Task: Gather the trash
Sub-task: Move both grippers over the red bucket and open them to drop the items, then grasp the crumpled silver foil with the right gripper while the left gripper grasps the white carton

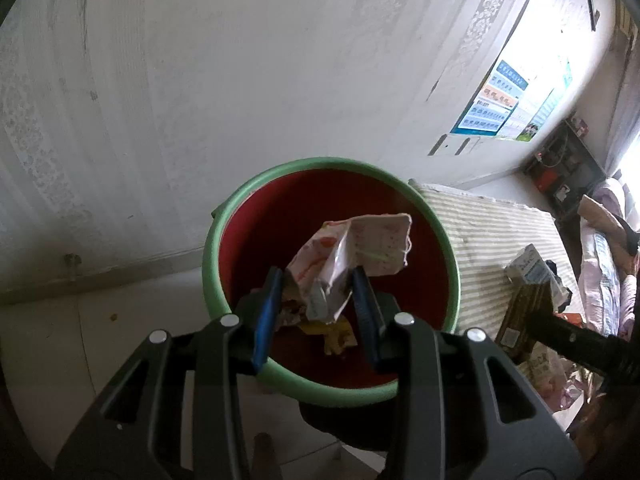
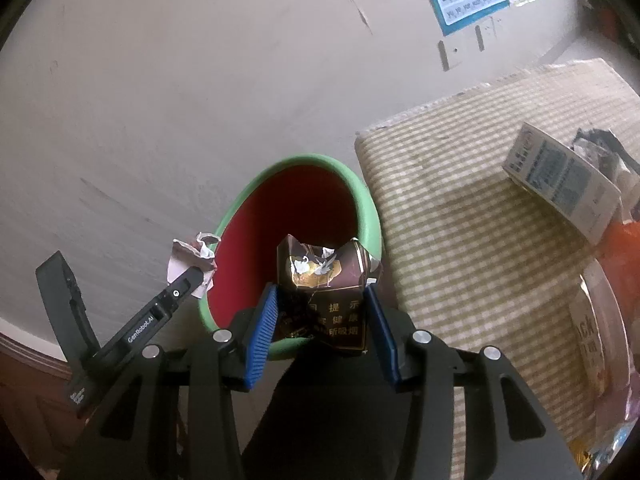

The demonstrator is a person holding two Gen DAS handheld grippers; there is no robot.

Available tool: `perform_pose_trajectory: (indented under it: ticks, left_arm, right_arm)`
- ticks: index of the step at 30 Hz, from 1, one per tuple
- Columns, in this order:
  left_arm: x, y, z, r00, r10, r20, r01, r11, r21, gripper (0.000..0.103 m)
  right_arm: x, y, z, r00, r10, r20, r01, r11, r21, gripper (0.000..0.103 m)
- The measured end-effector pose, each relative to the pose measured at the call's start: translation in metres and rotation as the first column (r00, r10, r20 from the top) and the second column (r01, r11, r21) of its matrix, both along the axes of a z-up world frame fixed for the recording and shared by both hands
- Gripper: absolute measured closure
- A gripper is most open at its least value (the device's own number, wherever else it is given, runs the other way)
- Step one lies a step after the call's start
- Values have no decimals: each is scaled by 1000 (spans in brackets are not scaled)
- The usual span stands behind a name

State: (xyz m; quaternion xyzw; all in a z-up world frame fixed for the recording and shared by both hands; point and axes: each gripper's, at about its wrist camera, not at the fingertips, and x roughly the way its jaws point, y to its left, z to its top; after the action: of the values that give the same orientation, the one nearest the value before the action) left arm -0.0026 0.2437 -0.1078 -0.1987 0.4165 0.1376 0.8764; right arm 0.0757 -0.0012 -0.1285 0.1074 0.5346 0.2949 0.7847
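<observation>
My left gripper (image 1: 318, 300) is clamped on a crumpled pink wrapper (image 1: 356, 252), holding it right above the open mouth of the bin (image 1: 224, 216), a red pail with a green rim. Scraps (image 1: 332, 332) of trash lie at the bin's bottom. My right gripper (image 2: 320, 312) is clamped on a crushed dark cigarette pack (image 2: 324, 284), held over the bin's near rim (image 2: 366, 200). Just beside the bin sits the bench (image 2: 460, 240) with its checked cloth, carrying a white and blue carton (image 2: 560, 180) near its far right side.
</observation>
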Motion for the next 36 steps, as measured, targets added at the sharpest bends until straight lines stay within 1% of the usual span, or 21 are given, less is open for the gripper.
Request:
perform_pose_trajectory:
  ticks: [6, 10, 15, 17, 18, 19, 20, 21, 23, 29, 33, 36]
  left_arm:
    - [9, 1, 1, 1000, -12, -2, 12, 1000, 23, 68]
    - [19, 2, -1, 1000, -21, -8, 21, 999, 25, 68]
    - [32, 1, -1, 999, -35, -7, 35, 999, 39, 68]
    - [37, 1, -3, 999, -47, -19, 47, 998, 35, 68]
    - [39, 0, -4, 999, -46, -29, 47, 998, 37, 67]
    - [38, 0, -5, 999, -39, -30, 40, 998, 38, 63]
    - [39, 1, -5, 999, -30, -26, 31, 999, 38, 50]
    - [38, 1, -4, 1000, -20, -16, 21, 999, 44, 42]
    - [37, 0, -2, 1000, -10, -7, 10, 998, 57, 41]
    - [35, -10, 2, 1000, -12, -22, 14, 998, 67, 41]
    - [33, -26, 10, 999, -36, -17, 37, 997, 71, 41]
    - [34, -46, 16, 998, -69, -13, 70, 995, 70, 39]
  right_arm:
    - [11, 13, -2, 1000, 5, 7, -5, 1000, -13, 59]
    - [19, 21, 0, 1000, 10, 15, -10, 1000, -20, 59]
    - [30, 33, 1, 1000, 9, 13, -9, 1000, -12, 59]
    - [32, 37, 0, 1000, 12, 10, -12, 1000, -2, 58]
    - [33, 39, 0, 1000, 12, 7, -12, 1000, 7, 55]
    - [33, 39, 1, 1000, 12, 3, -12, 1000, 19, 49]
    - [34, 40, 2, 1000, 10, 3, -11, 1000, 28, 46]
    - [34, 40, 4, 1000, 7, 7, -8, 999, 34, 44]
    - [31, 38, 8, 1000, 10, 21, -11, 999, 35, 44]
    - [20, 11, 20, 999, -17, 51, 15, 999, 42, 44]
    - [5, -20, 28, 996, -38, 79, 35, 999, 36, 44]
    - [-11, -50, 29, 993, -57, 105, 56, 998, 5, 44]
